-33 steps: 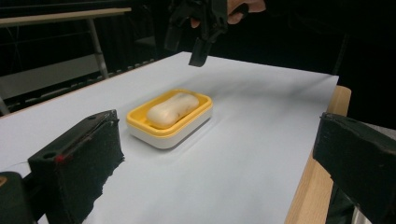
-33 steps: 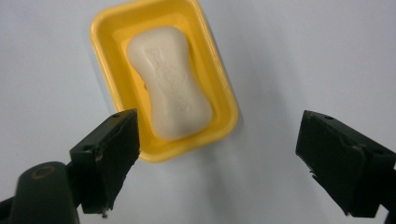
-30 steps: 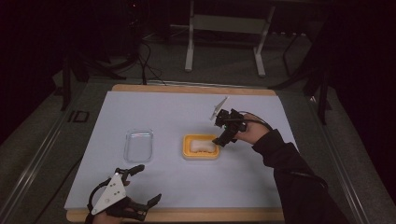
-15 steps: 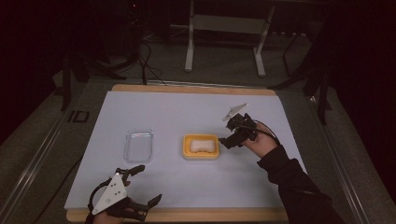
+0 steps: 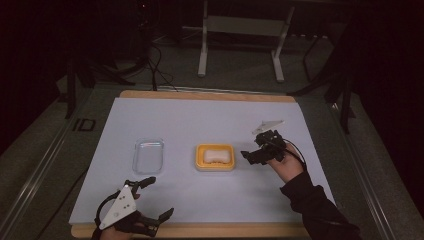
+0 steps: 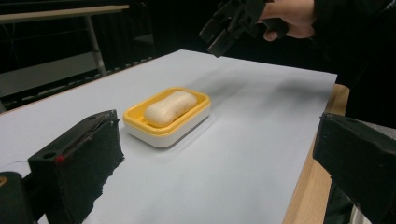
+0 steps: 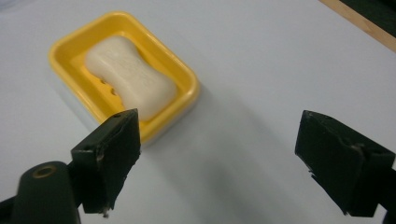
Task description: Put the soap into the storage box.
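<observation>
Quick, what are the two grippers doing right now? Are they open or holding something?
Left gripper: open, holding nothing, near the table's front edge.
Right gripper: open, holding nothing, just right of the soap dish.

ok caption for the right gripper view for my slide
Open right gripper above the white table, beside a soap bar in its yellow dish.

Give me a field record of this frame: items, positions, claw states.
soap: pale bar lying in the dish
dish: yellow soap dish, mid table
lid: clear lid, left of the dish, apart from it
right claw: open, held just right of the dish, holding nothing
left claw: open, at the near table edge, holding nothing
table: white mat on a wooden board
</observation>
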Demonstrator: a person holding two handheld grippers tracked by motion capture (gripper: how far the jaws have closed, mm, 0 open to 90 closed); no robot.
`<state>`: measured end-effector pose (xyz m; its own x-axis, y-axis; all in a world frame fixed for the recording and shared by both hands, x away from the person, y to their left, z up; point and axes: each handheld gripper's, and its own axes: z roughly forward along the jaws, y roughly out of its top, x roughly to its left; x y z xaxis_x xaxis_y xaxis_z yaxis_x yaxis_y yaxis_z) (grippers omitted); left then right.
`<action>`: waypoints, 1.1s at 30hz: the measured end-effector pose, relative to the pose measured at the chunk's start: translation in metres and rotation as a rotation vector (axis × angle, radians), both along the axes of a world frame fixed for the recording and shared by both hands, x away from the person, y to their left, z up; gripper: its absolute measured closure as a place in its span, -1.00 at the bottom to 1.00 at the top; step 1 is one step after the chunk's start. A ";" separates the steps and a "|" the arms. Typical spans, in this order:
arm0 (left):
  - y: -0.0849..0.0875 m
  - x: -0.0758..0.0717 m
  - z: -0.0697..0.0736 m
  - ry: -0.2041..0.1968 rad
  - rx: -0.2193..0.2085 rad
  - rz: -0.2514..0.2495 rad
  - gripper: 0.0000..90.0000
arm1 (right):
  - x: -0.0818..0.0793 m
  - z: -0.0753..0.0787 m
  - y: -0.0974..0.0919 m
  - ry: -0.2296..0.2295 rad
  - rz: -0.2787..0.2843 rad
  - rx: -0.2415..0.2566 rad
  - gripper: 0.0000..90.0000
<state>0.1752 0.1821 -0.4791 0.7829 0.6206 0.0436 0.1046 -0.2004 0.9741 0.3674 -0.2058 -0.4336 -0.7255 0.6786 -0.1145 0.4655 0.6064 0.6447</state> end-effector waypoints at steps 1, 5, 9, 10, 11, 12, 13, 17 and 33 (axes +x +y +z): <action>0.000 0.000 0.000 0.000 0.000 0.000 -0.97 | 0.000 0.000 0.000 0.000 0.000 0.000 -0.69; 0.000 0.000 0.000 0.000 0.000 0.000 -0.97 | -0.010 -0.006 -0.015 -0.026 -0.063 0.069 -0.69; 0.000 0.000 0.000 0.001 0.001 -0.001 -0.97 | -0.020 -0.009 -0.025 -0.054 -0.104 0.124 -0.69; 0.000 0.000 0.000 0.002 0.001 -0.002 -0.97 | -0.020 -0.009 -0.025 -0.054 -0.104 0.124 -0.69; -0.001 0.000 0.000 0.002 0.003 -0.002 -0.97 | -0.022 -0.010 -0.027 -0.061 -0.108 0.135 -0.69; -0.001 0.000 0.000 0.002 0.003 -0.002 -0.97 | -0.025 -0.010 -0.029 -0.069 -0.117 0.139 -0.69; -0.001 0.000 0.000 0.002 0.002 -0.002 -0.97 | -0.027 -0.011 -0.030 -0.073 -0.121 0.146 -0.69; -0.001 0.001 0.000 0.002 0.001 -0.003 -0.97 | -0.036 -0.013 -0.033 -0.079 -0.120 0.151 -0.68; -0.001 0.000 0.000 0.002 0.002 -0.009 -0.97 | -0.064 -0.026 -0.049 -0.100 -0.173 0.213 -0.69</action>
<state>0.1753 0.1809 -0.4790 0.7888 0.6131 0.0434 0.1044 -0.2033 0.9735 0.3038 -0.2552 -0.4600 -0.5894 0.8076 -0.0214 0.4779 0.3700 0.7967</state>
